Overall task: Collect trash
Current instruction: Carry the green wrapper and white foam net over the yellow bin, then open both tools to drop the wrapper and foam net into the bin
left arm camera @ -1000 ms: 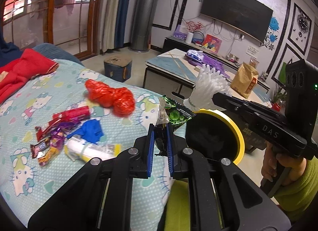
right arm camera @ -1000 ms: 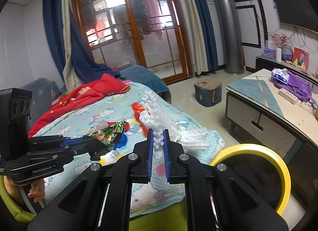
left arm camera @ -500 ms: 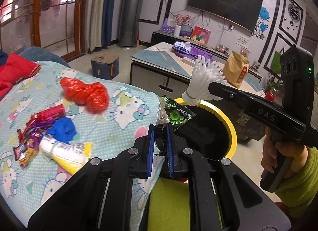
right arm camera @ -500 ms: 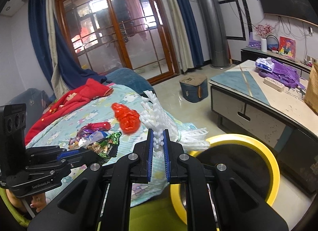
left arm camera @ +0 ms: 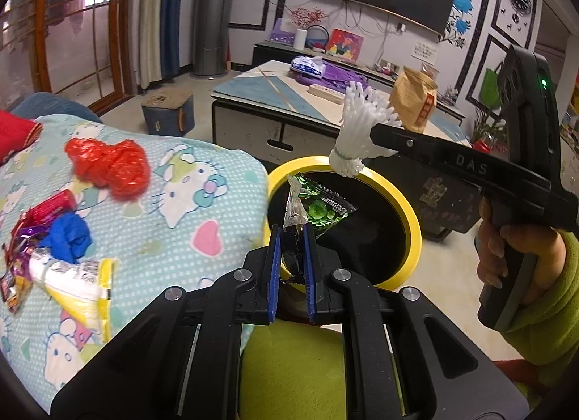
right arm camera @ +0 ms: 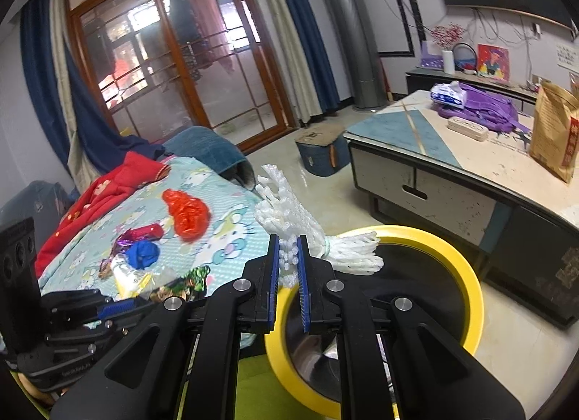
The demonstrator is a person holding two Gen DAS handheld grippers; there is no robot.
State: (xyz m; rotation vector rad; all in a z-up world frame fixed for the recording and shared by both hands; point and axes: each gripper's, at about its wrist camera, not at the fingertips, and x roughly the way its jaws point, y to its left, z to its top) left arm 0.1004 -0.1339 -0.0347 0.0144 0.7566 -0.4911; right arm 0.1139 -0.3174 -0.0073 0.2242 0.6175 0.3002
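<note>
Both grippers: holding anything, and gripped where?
Left gripper pinches the green snack wrapper by its clear crimped end. Right gripper clamps the white foam fruit net near its banded middle.

Soft daylight from the glazed doors (right arm camera: 173, 69), fisheye bending at dark edges, slight blur

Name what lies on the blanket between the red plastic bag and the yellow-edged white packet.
A crumpled blue piece and a red wrapper lie between red bag and packet, in the left wrist view.

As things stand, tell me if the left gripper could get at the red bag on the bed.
Probably not yet: the left gripper is shut on the green wrapper above the yellow bin. Nothing covers the red bag.
</note>
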